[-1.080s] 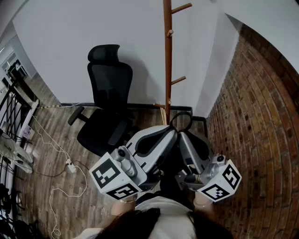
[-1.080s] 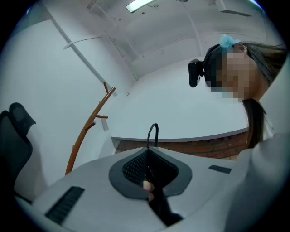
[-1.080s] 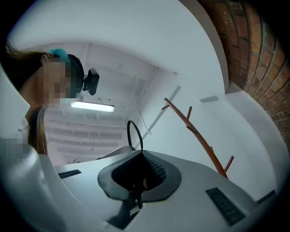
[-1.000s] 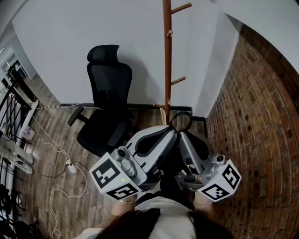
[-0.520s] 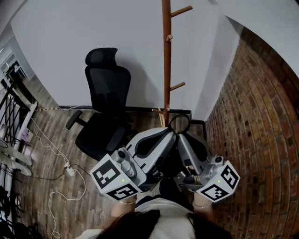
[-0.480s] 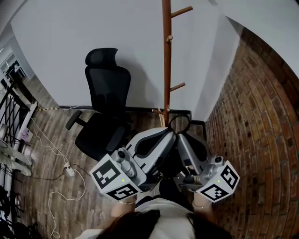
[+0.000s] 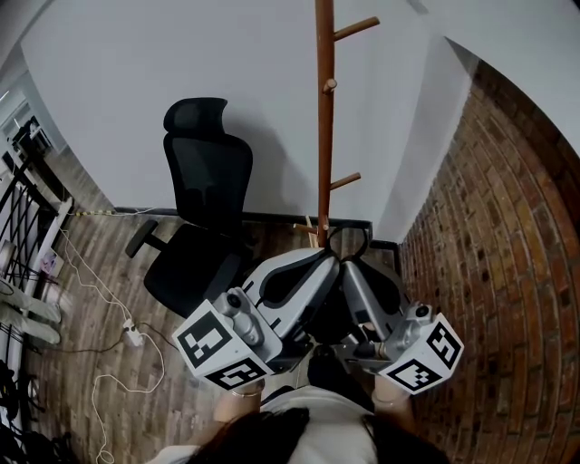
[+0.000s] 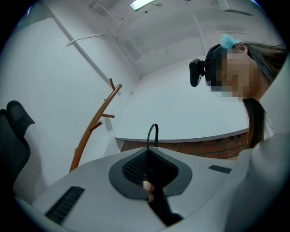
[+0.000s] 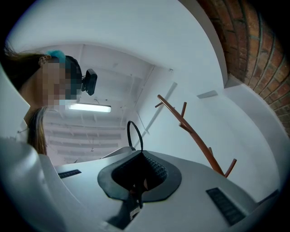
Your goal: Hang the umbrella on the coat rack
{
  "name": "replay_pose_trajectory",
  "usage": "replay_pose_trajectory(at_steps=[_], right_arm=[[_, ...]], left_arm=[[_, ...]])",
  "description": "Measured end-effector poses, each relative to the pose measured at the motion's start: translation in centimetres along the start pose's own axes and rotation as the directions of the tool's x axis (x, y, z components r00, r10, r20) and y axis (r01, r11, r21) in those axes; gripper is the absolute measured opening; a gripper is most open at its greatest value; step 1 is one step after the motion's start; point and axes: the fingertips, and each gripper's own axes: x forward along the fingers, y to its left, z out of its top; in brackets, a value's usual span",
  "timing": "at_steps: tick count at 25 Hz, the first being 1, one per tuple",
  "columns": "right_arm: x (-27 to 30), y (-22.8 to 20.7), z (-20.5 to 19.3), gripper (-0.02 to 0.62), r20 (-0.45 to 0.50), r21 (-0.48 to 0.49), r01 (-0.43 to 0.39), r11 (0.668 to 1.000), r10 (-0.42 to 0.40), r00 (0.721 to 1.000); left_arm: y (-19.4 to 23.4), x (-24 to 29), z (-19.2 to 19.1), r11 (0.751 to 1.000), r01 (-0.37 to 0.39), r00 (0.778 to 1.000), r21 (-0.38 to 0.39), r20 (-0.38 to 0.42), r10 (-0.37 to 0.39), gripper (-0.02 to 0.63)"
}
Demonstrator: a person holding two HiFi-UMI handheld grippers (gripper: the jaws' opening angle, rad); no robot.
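Note:
The wooden coat rack [image 7: 323, 118] stands against the white wall, with pegs [image 7: 355, 27] sticking out to the right. My left gripper [image 7: 333, 262] and right gripper [image 7: 352, 265] meet tip to tip just in front of its base. Both are shut on the black umbrella [image 7: 328, 313], whose dark body hangs between them. Its black loop strap [image 7: 350, 243] sticks up above the jaws. In the left gripper view the strap [image 8: 153, 133] rises above the left gripper [image 8: 147, 155], with the rack [image 8: 94, 126] to the left. In the right gripper view the rack [image 9: 195, 137] leans right of the strap [image 9: 134, 133].
A black office chair [image 7: 204, 208] stands left of the rack. A brick wall [image 7: 494, 263] closes the right side, meeting the white wall in a corner behind the rack. A power strip and cables [image 7: 134, 336] lie on the wood floor; metal frames [image 7: 25, 213] stand at far left.
The head view has shifted slightly, so the rack's base and the chair sit a little differently. Both grippers stay pressed together on the umbrella, close to the pole.

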Motion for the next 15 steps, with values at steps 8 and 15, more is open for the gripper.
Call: replay_pose_trajectory(at_steps=[8,15], right_arm=[[1.2,-2.8,0.7,0.035,0.006,-0.001,-0.01,1.0,0.01,1.0],[2.9,-5.7,1.1,0.035,0.004,0.001,-0.018,1.0,0.018,1.0]], left_arm=[[2.0,2.3,-0.2,1.0,-0.005,1.0,0.013,0.004,0.005,0.011],[4.6,4.6,-0.3,1.0,-0.013,1.0,0.006,0.008,0.013,0.011]])
